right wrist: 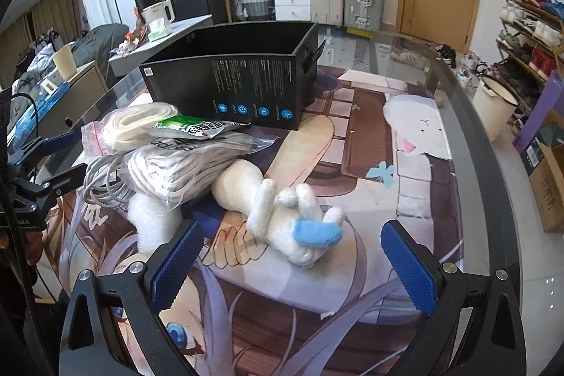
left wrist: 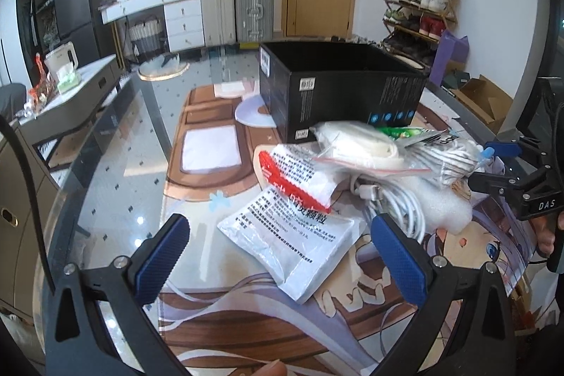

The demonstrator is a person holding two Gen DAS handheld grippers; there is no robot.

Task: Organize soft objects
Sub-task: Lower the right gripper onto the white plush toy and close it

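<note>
A pile of soft items lies on the printed mat in front of an open black box (left wrist: 338,83) (right wrist: 243,76). My left gripper (left wrist: 282,235) is open above a white sachet (left wrist: 292,242); a red-and-white packet (left wrist: 299,175) overlaps it. Behind are a bagged cream roll (left wrist: 359,143) (right wrist: 141,122), a green packet (right wrist: 190,125), a bagged striped cloth (left wrist: 447,157) (right wrist: 179,164), a white cable (left wrist: 398,203) (right wrist: 102,178) and white foam (left wrist: 440,207) (right wrist: 155,221). My right gripper (right wrist: 292,242) is open around a white plush toy (right wrist: 282,210) with a blue part.
The round glass table (right wrist: 469,136) carries the printed mat (left wrist: 211,143). A side counter with a kettle (left wrist: 63,59) stands at left. Suitcases (left wrist: 236,6), a door and a shoe rack (left wrist: 419,6) are behind. A cardboard box (right wrist: 550,185) and a bucket (right wrist: 493,108) stand on the floor at right.
</note>
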